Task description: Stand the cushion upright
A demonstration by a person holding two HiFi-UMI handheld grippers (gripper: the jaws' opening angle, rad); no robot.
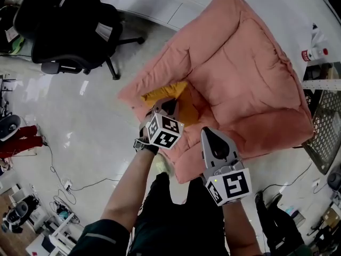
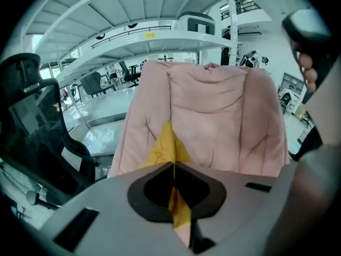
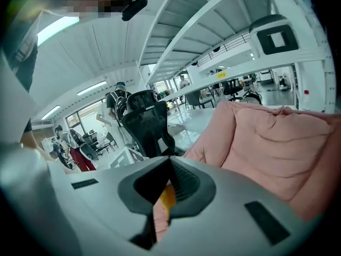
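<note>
A yellow cushion point(image 1: 162, 92) lies on the front left of a big pink padded floor seat point(image 1: 250, 73), partly behind the left marker cube. My left gripper point(image 1: 169, 107) is shut on a peaked corner of the cushion point(image 2: 166, 145), with the yellow fabric pinched in its jaw line point(image 2: 173, 167). My right gripper point(image 1: 208, 135) sits at the seat's front edge, to the right of the left one. Its jaws point(image 3: 169, 164) are closed on a fold of yellow cushion fabric point(image 3: 167, 199), with pink cloth just beneath. The seat's backrest point(image 2: 213, 111) rises behind the cushion.
A black office chair point(image 1: 74, 31) stands on the glossy floor to the left. To the right of the seat are a bottle point(image 1: 314, 52) and a wire mesh rack point(image 1: 325, 127). Cables point(image 1: 58, 175) trail over the floor at lower left. White shelving point(image 2: 160, 33) stands beyond.
</note>
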